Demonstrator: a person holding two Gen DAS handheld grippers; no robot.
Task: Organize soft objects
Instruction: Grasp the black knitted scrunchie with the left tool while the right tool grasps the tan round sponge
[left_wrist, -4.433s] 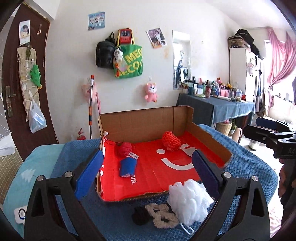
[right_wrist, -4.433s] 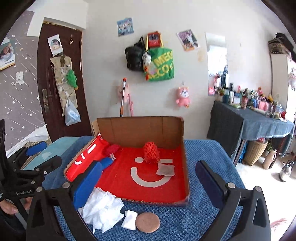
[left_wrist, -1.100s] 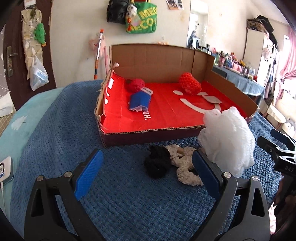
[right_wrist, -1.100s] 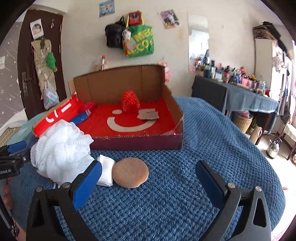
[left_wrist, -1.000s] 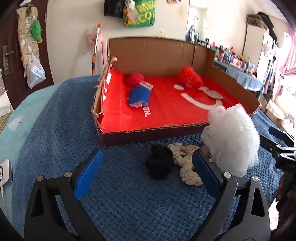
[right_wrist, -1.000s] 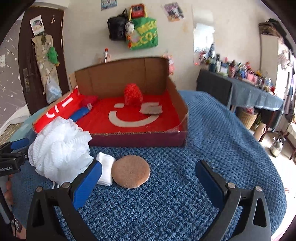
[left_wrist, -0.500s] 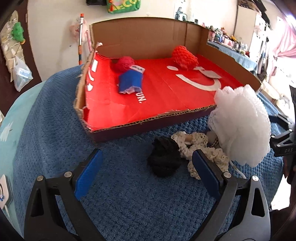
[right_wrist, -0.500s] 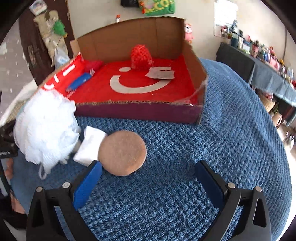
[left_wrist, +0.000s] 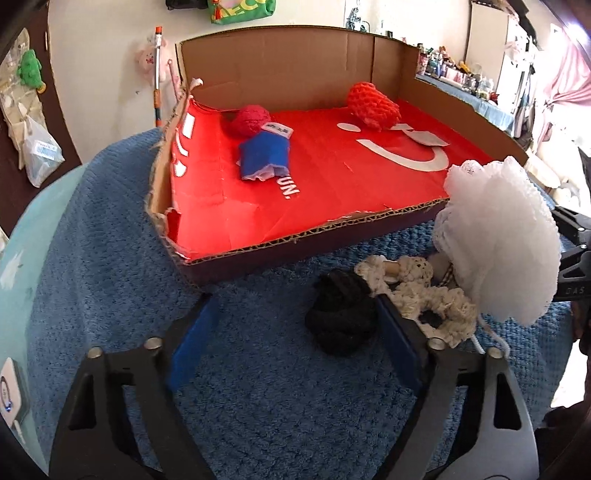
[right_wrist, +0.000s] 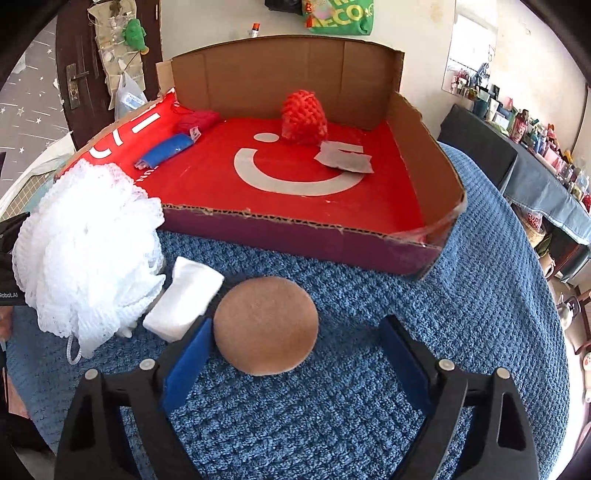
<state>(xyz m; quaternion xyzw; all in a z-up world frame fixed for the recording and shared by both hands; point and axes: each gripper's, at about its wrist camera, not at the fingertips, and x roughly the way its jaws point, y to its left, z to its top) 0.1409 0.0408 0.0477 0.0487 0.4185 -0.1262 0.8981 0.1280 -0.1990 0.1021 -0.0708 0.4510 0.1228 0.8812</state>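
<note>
Nearest on the blue blanket (left_wrist: 92, 288), both tools pointing down at the loose pile. Left gripper (left_wrist: 295, 314) closing, jaws not yet pressing: black scrunchie (left_wrist: 341, 314) between them, right pad just beside it, left pad well apart. Right gripper (right_wrist: 295, 338) closing too, nothing gripped: tan round pad (right_wrist: 266, 325) between the jaws, left blue pad almost at its rim, right one apart.

Just past the scrunchie, touching it, cream crochet piece (left_wrist: 424, 291). Beside that, toward the blanket's right edge in the left view, white mesh pouf (left_wrist: 502, 243), upright and bulky, cord trailing down. Between pouf and tan pad in the right view, folded white cloth (right_wrist: 184, 299), tilted against the pad's rim.

Farther on, cardboard box (right_wrist: 303, 236) with red floor and white smile, front wall low, back wall tall. Inside near the left wall, blue cloth (left_wrist: 264, 158) lying flat; behind it, touching, dark red ball (left_wrist: 249, 120). At the back, orange-red knit lump (right_wrist: 304, 118); just in front, grey flat sachet (right_wrist: 345, 158)
</note>
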